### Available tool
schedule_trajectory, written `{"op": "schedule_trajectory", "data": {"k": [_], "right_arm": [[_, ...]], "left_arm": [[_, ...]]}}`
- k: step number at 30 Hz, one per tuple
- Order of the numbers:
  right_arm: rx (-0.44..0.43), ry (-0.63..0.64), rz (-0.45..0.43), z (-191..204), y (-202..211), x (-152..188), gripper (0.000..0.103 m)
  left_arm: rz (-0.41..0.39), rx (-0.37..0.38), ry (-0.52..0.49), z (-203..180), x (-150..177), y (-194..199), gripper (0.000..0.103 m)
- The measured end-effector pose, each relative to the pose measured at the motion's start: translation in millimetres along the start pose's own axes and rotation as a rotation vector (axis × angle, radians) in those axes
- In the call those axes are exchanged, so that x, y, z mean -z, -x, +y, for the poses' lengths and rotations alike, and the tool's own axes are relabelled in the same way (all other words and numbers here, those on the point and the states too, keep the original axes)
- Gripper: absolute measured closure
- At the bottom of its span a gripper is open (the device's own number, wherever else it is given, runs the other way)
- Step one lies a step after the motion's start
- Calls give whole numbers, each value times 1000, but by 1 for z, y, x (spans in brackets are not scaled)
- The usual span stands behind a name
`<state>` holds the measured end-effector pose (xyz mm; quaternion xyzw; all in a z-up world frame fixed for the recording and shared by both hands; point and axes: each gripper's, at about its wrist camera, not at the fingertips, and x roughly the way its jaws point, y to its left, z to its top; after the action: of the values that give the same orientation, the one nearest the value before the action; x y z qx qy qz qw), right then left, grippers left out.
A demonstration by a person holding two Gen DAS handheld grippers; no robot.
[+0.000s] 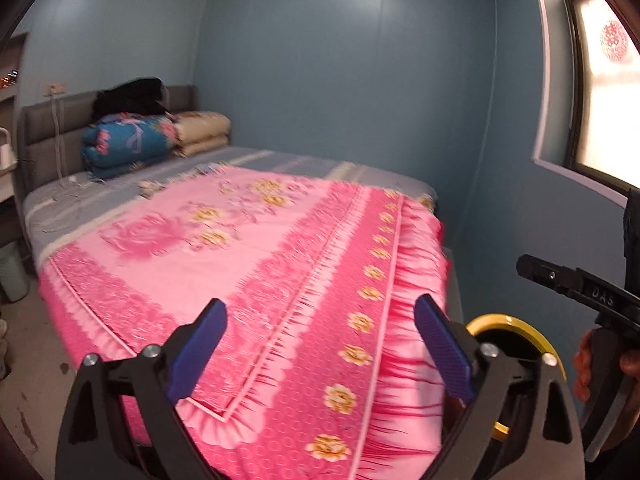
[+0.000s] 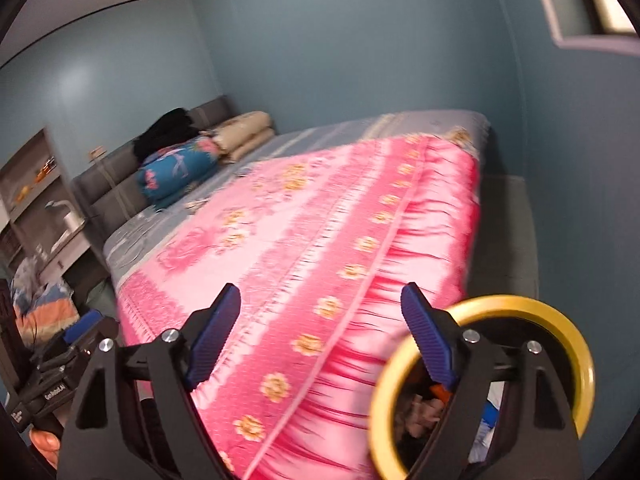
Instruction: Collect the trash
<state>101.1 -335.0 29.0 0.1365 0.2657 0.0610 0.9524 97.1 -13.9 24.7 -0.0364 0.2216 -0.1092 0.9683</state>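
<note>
left gripper (image 1: 320,344) wide, empty | right gripper (image 2: 320,340) wide, empty | yellow-rimmed bin (image 2: 480,380) at bed (image 2: 320,240) foot corner, holds scraps | small litter (image 1: 150,188) near bed's head end | stage unclear

Location type: a bedroom in a home. A bed (image 1: 224,216) fills the room, covered by a pink floral blanket (image 1: 280,280). At 10 o'clock, folded quilts (image 1: 132,140) and dark clothing (image 1: 132,98) are stacked against a grey padded headboard (image 1: 52,132). Blue-grey walls (image 1: 340,60) enclose it; a window (image 1: 608,92) sits at 2 o'clock.
</note>
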Motion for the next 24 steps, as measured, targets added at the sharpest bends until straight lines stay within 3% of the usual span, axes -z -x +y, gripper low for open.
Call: {"op": "schedule_trajectory", "data": {"k": [3,9,14,18,24], "right_arm": [[-3,16,-78,31,7,8,8],[71,110,-231,98,24,30,8],[98,149,-299,124,46,38,8],[120,172,-323,131,56,47,8],[116,172,-289,131,60,47,8]], "left_arm": [[-64,-44,-11,10,0,21,8],[-143,-104,-8,17,5,55,8],[-200,-137,8,16,12,82,8],[-219,-137,27,15,15,96,8],[-217,-125,52,12,19,100,8]]}}
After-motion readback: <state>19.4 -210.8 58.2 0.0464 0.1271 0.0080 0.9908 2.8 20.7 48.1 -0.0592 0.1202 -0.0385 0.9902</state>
